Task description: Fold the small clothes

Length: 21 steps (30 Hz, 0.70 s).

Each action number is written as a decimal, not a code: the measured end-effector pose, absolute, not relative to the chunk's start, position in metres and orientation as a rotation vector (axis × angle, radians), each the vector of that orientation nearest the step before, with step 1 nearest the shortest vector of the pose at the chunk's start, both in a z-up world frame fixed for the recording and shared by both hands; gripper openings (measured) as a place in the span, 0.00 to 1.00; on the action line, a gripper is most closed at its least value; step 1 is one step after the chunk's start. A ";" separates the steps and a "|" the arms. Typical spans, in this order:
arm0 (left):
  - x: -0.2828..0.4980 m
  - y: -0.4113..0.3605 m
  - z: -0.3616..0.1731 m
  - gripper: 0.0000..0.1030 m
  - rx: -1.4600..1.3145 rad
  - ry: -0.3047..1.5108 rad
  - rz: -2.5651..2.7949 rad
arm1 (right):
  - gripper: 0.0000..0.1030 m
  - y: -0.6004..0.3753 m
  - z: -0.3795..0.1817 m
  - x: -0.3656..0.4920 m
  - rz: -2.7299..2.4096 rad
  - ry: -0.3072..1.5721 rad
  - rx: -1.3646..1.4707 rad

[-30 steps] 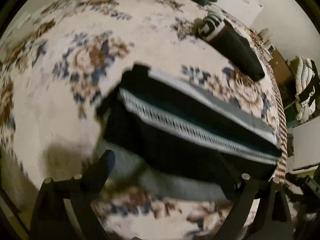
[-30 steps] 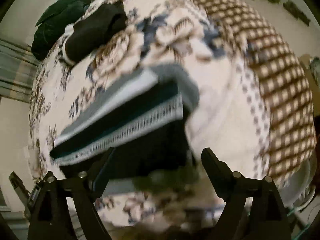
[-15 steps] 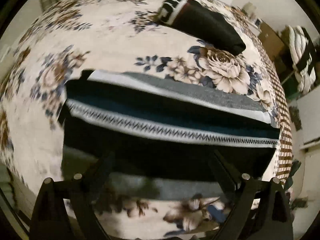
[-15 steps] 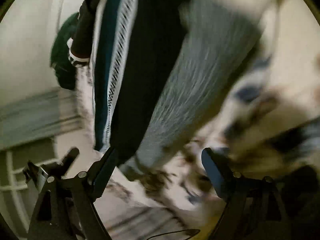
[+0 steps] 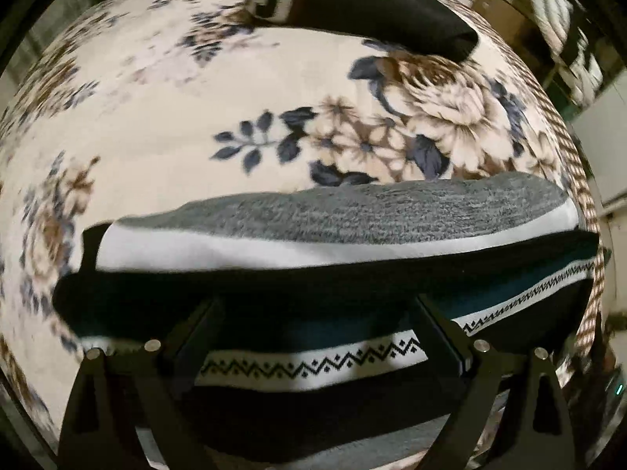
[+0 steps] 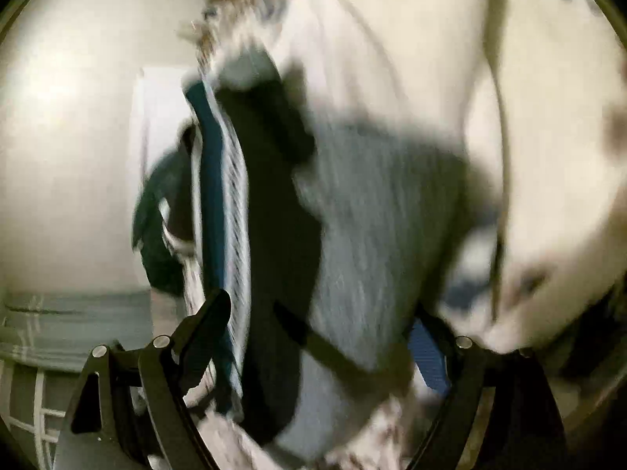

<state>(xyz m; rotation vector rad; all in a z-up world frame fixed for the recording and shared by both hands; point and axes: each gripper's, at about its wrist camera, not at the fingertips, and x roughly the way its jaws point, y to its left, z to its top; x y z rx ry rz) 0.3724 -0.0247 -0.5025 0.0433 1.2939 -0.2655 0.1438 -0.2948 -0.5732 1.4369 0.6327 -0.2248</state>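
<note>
Striped knit garment [image 5: 313, 274] folded over since.

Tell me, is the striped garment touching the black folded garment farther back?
Apart. The left wrist view shows floral blanket between the striped garment and the black folded garment.

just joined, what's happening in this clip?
A person is folding a small striped knit garment (grey, white, black and teal bands) on a floral blanket. The left hand-held gripper sits over the garment's near edge, fingers spread wide. The right hand-held gripper also looks open against the same garment, though that view is blurred. A folded black garment with a white cuff lies farther back.
</note>
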 end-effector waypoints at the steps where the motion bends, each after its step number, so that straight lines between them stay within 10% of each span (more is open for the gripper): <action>1: 0.373 -0.027 -0.504 0.93 0.064 1.292 -0.286 | 0.85 -0.298 -0.574 0.146 -0.236 0.610 1.438; 21: 0.385 -0.021 -0.510 0.93 0.062 1.293 -0.417 | 0.91 -0.305 -0.588 0.161 -0.129 0.503 1.437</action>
